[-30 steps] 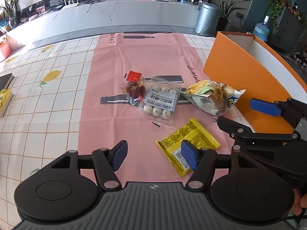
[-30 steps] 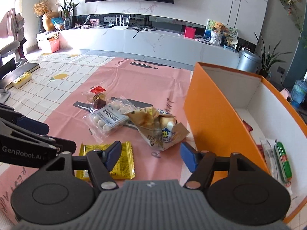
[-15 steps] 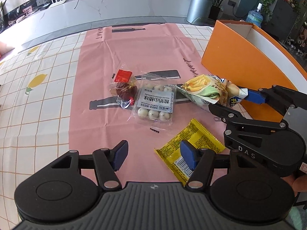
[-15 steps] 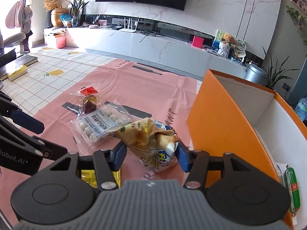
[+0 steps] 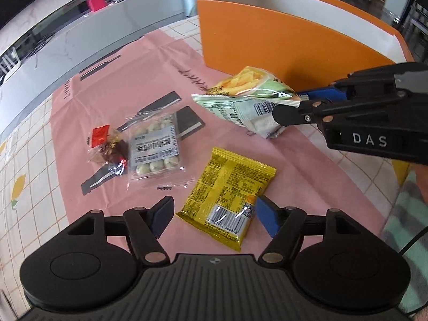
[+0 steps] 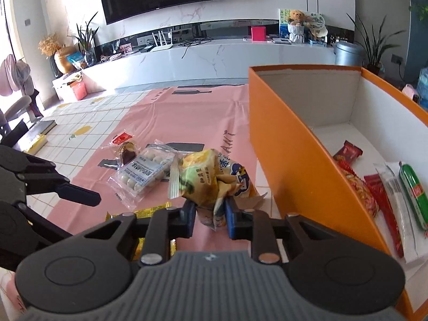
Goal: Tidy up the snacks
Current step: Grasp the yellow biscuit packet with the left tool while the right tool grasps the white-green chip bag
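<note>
1. Four loose snacks lie ahead of the left gripper [image 5: 212,215] on a smooth pink cloth [image 5: 133,61]. Furthest left is a clear-wrapped dark sweet with a red tag [image 5: 108,147].
2. Just right of it lies a transparent pack of pale round balls [image 5: 155,151], crinkled and glossy.
3. The flat, foil-like yellow sachet [image 5: 227,192] lies between the left gripper's blue pads. Its jaws are opening and do not press the sachet.
4. The puffy chip bag [image 6: 211,182] is pinched at its crumpled end by the right gripper [image 6: 210,215], whose jaws are closing on it.
5. Right of that gripper stands the stiff orange box [image 6: 289,155], white inside, already holding red wrappers and a green sausage stick [image 6: 413,195].
6. Risks, as judged: the slick film could slip from a grip on one corner. An air-filled bag may burst or crush its chips under hard squeezing. The swinging bag could catch the box wall.
</note>
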Demonstrator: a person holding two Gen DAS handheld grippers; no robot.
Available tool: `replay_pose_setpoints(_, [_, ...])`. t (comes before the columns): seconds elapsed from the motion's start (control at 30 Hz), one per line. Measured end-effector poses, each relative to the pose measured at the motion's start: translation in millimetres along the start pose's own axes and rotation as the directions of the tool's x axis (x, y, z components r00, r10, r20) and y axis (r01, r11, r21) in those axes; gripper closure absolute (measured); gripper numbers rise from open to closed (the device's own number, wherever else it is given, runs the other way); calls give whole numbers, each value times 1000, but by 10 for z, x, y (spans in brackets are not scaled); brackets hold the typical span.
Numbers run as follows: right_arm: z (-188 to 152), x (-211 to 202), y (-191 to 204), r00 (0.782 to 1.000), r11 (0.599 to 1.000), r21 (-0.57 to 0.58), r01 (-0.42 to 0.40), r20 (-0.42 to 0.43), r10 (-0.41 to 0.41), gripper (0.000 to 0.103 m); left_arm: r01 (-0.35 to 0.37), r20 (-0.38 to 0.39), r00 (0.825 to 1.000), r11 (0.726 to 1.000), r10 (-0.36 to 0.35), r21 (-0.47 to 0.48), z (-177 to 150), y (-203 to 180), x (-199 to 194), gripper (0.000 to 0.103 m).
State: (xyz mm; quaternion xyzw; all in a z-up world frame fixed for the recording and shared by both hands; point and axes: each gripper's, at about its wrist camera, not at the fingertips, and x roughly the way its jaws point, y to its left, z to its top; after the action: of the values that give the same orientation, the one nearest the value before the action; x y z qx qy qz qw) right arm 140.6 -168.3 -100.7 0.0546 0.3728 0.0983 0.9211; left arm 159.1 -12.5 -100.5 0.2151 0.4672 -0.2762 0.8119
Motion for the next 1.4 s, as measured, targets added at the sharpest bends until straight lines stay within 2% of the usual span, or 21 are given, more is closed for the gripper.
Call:
replay_pose_setpoints(0.13, [-84,-95,-9,1000,999,39,-26,-2,26,86,6,-38,999,996,-2,87,3,-41,119,21])
replay_pose_setpoints(0.3, [-141,-173,-61,998,994,91,-59,3,59,86,37,-76,997,992,-27,120,76,-22,273,19])
replay_pose_setpoints(0.37, [-145,-175,-83,998,992,106,-62,6,62,86,51,-77,996,993,-43,106,107,-6,310,15])
replay_pose_setpoints(0.5, [-143,-176,-128,998,990,127,-69,14,68,86,89,-91,992,995,-84,49,153,46,361,15])
replay_pose_setpoints(0.6, [-143,-173,-151,997,988,135,-74,18,72,86,88,-87,992,996,-87,1,148,70,372,15])
replay_pose_setpoints(0.73, [-141,-176,-155,997,988,136,-74,23,72,86,75,-91,993,996,-79,-44,142,39,337,27])
replay_pose_setpoints(0.77, [-139,-177,-155,997,988,137,-74,24,71,87,59,-87,994,996,-64,-60,134,23,321,31])
replay_pose_setpoints(0.87, [-138,-182,-151,998,990,127,-67,27,64,87,9,-83,996,991,-21,-135,102,-18,277,36])
replay_pose_setpoints(0.97, [-136,-197,-149,998,991,121,-63,37,59,89,-30,-68,998,971,15,-235,46,-39,212,37])
replay_pose_setpoints(1.17, [-99,-317,-155,994,991,108,-78,90,68,93,-9,38,999,911,26,-411,-62,-42,-56,37])
replay_pose_setpoints(1.27, [-105,-392,-127,990,991,93,-101,105,91,95,-5,73,996,888,44,-460,-84,-52,-202,37])
replay_pose_setpoints(1.4, [-155,-507,-135,988,985,122,-123,108,110,98,-2,98,994,873,57,-488,-116,-66,-396,37])
